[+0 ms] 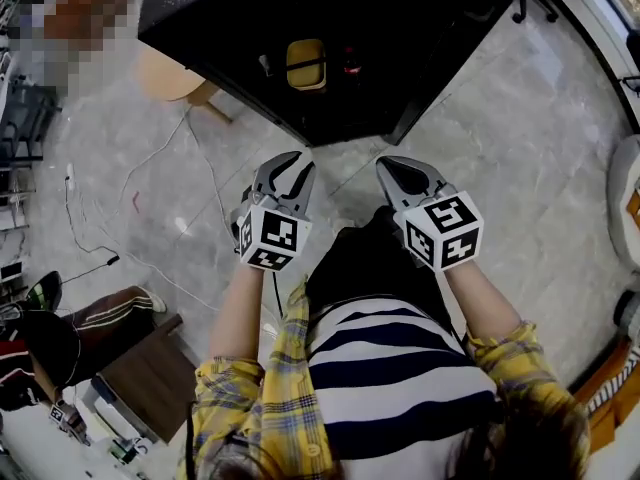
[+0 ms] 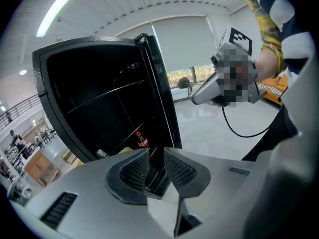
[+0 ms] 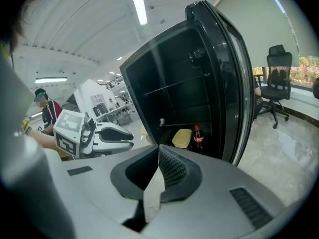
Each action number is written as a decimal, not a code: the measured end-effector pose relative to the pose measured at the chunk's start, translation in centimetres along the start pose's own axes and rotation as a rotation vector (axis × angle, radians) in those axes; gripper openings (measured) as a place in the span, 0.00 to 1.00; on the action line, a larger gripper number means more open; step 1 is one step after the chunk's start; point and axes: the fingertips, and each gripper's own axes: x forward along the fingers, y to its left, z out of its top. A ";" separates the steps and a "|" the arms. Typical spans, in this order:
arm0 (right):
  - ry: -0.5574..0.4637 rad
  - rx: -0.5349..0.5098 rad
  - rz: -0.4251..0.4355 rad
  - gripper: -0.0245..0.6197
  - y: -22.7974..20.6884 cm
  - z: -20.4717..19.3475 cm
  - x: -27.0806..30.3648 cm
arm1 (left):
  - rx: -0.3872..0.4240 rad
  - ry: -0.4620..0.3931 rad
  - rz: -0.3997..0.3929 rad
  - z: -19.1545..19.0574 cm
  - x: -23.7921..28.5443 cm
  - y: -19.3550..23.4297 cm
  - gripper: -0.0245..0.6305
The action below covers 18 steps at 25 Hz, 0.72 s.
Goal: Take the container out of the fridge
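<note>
As both bare forearms [image 1: 238, 308] extend toward the open black fridge [image 1: 400, 48] at twelve o'clock, the grey left gripper [image 1: 290, 163] sits part-open and the grey right gripper [image 1: 397, 168] closed, both empty.

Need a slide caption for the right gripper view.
Shut, empty right tongs face the dark fridge, with a yellow container beside a red-capped bottle low inside.

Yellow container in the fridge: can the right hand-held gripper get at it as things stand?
Probably yes. The fridge door looks open, and nothing stands between the right hand-held gripper and the yellow container; a cola bottle stands beside it. The jaws are shut and must open first.
</note>
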 end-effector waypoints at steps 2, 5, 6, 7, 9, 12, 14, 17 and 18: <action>-0.006 0.019 -0.047 0.08 -0.1 -0.6 0.5 | 0.033 0.009 -0.026 -0.8 1.0 0.8 0.17; -0.010 0.065 -0.114 0.08 -0.1 -1.9 0.9 | 0.078 0.020 -0.053 -1.8 2.6 1.4 0.17; -0.010 0.080 -0.132 0.08 -0.1 -2.4 0.9 | 0.101 0.022 -0.055 -2.1 3.3 1.4 0.17; -0.008 0.093 -0.145 0.08 -0.2 -2.8 0.8 | 0.125 0.026 -0.055 -2.4 4.0 1.3 0.18; -0.001 0.107 -0.160 0.08 -0.3 -3.6 1.0 | 0.156 0.037 -0.057 -2.9 5.7 1.0 0.19; 0.012 0.107 -0.169 0.08 -0.7 -4.7 1.3 | 0.156 0.051 -0.065 -3.7 8.0 1.0 0.21; 0.015 0.109 -0.172 0.08 -1.2 -5.4 1.4 | 0.147 0.057 -0.050 -3.9 9.4 1.2 0.22; 0.028 0.111 -0.168 0.08 -2.5 -6.6 1.7 | 0.136 0.055 -0.005 -3.7 11.5 1.6 0.22; 0.033 0.111 -0.167 0.08 -3.0 -7.0 1.9 | 0.150 0.056 0.004 -3.7 12.3 1.5 0.22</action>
